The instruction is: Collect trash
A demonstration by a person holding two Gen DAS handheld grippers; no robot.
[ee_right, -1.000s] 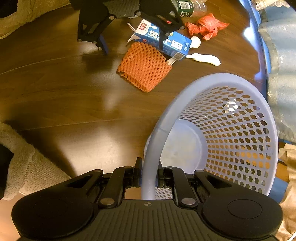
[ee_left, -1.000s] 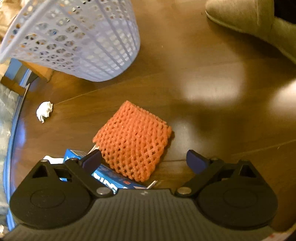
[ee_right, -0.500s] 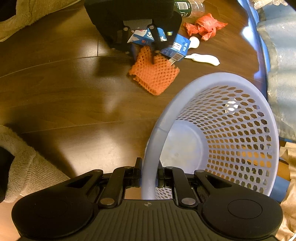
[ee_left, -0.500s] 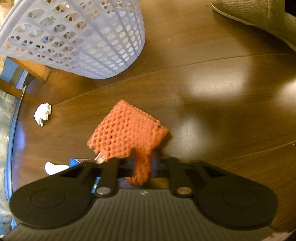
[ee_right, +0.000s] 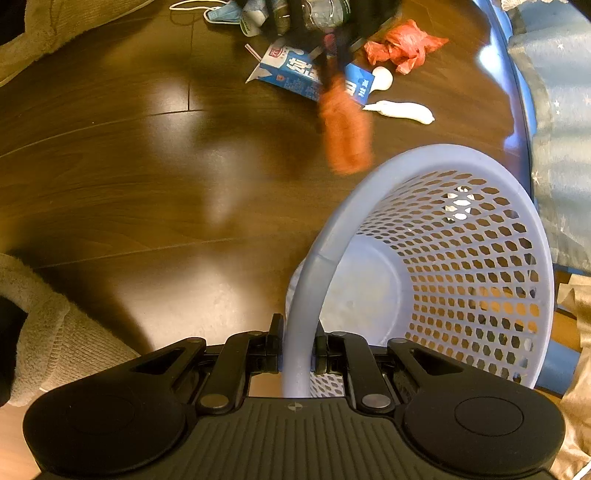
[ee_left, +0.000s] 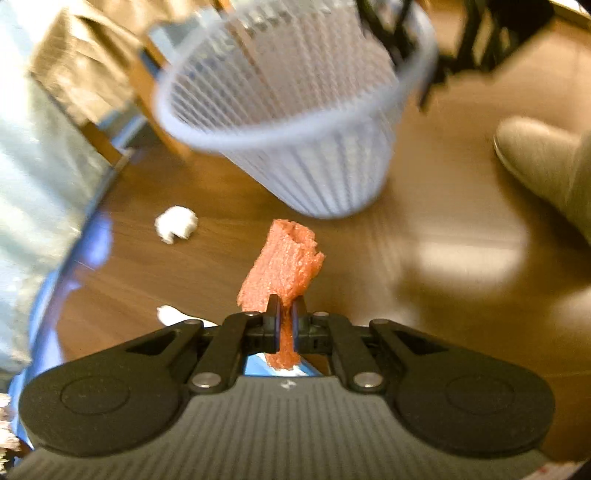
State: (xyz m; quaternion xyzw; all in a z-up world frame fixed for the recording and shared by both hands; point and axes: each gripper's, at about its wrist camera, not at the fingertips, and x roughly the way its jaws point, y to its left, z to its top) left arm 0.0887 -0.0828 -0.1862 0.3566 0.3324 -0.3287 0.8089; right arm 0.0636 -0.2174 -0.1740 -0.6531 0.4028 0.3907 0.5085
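A: Left wrist view first. What have the fingers got?

B: The left gripper (ee_left: 284,314) is clenched on the orange foam net sleeve (ee_left: 284,264). The sleeve stands up and forward out of the fingers, with a short tail hanging below them, clear of the wooden floor (ee_left: 369,266).

A: And ahead of the fingers?

B: The lilac mesh wastebasket (ee_left: 317,155) sits beyond the sleeve, tilted with its mouth toward the upper left. A crumpled white tissue (ee_left: 175,225) lies on the floor ahead and to the left of the fingers. A beige slipper (ee_left: 543,166) is far off to the right. The picture is blurred.

A: Now the right wrist view.

B: The right gripper (ee_right: 297,350) is clenched on the wastebasket's (ee_right: 480,258) rim, which runs up between the fingers; the basket opens to their right. Its inside looks bare.

A: Where is the sleeve from here?

B: The foam net sleeve (ee_right: 345,129) hangs, blurred, well ahead of the fingers, just beyond the basket's far rim. Behind it lie a blue milk carton (ee_right: 295,72), a red plastic bag (ee_right: 402,46), a white plastic spoon (ee_right: 382,77) and a white twisted wrapper (ee_right: 402,110). A plastic bottle (ee_right: 325,13) and a blue face mask (ee_right: 221,14) lie farthest off.
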